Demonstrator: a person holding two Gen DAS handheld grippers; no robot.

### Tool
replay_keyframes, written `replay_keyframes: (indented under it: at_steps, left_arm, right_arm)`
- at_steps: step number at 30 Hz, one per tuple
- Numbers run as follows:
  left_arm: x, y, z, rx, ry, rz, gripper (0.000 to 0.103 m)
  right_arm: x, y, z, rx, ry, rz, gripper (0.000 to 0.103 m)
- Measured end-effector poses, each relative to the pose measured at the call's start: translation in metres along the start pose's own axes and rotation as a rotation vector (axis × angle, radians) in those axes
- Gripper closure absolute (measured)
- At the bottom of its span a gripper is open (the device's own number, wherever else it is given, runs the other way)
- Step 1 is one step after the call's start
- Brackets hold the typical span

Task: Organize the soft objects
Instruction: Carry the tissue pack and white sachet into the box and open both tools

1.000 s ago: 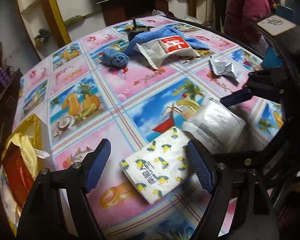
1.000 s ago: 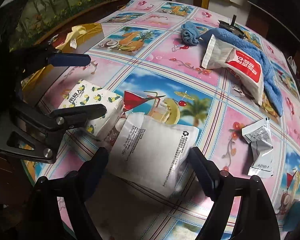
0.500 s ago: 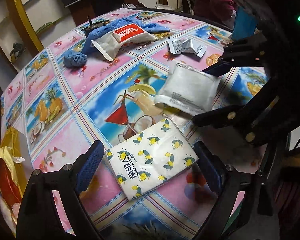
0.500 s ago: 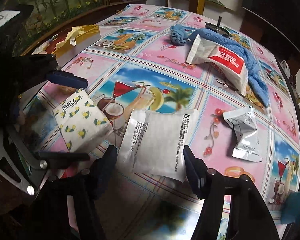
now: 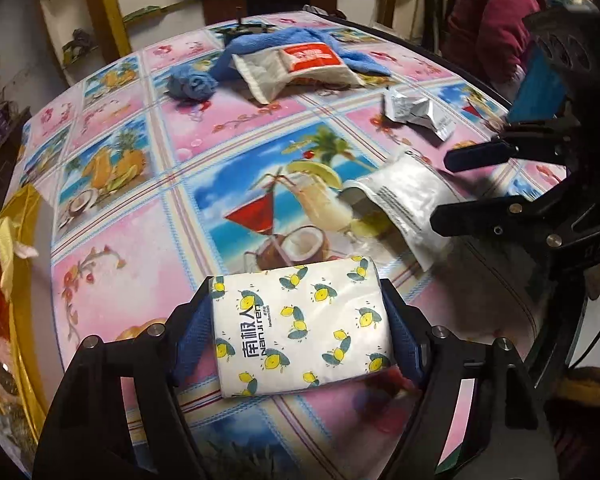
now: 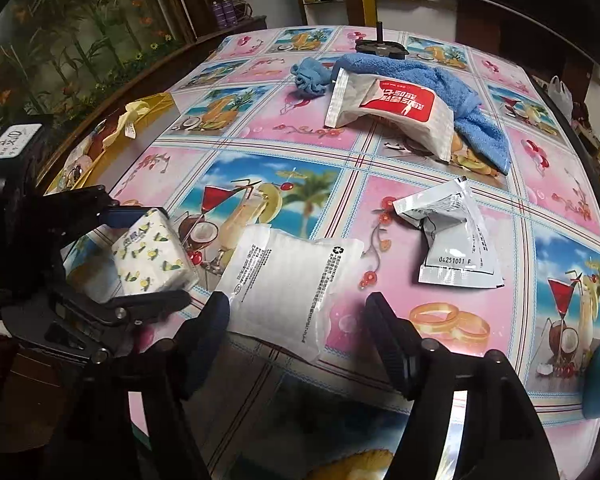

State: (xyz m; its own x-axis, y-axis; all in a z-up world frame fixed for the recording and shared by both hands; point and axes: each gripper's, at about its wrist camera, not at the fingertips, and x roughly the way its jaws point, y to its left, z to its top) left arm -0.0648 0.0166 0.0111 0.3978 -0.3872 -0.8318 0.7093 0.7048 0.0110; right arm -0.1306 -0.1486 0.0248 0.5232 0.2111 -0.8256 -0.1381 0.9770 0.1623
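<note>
A lemon-print tissue pack (image 5: 300,320) lies on the patterned tablecloth (image 5: 140,240). My left gripper (image 5: 296,292) is closing on it, and both blue pads touch its short sides. The right wrist view shows the same pack (image 6: 152,256) in the left gripper (image 6: 148,256). A white pouch (image 6: 292,276) lies flat between the fingers of my right gripper (image 6: 296,304), whose jaws are opening. Its left finger is at the pouch's edge and the right finger stands clear of it. In the left wrist view the right gripper (image 5: 456,188) straddles the pouch (image 5: 404,200).
Farther back lie a crumpled silver sachet (image 6: 452,236), a red-and-white wipes pack (image 6: 396,112), a blue towel (image 6: 472,104) and a rolled blue cloth (image 6: 310,74). A yellow box (image 5: 16,280) sits at the table's left edge. A person in maroon (image 5: 488,12) sits beyond the table.
My left gripper has moved in around the tissue pack and its pads now touch the sides. The right gripper has shifted along the table, staying over the white pouch.
</note>
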Motion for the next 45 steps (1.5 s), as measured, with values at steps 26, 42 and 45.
replay_keyframes:
  at_steps: [26,42,45]
  left_arm:
    - [-0.147,0.177,-0.126,-0.682,-0.247,0.296,0.023]
    - [-0.164,0.206,-0.164,-0.916,-0.416,0.270,0.023]
    - [-0.165,0.203,-0.173,-0.938,-0.454,0.237,0.023]
  right_arm:
    - [-0.007,0.078,0.036,-0.104,-0.102,0.062,0.099]
    - [0.039,0.251,0.088,-0.257,0.043,0.505,0.099]
    - [0.069,0.272,0.084,-0.267,0.121,0.504,0.098]
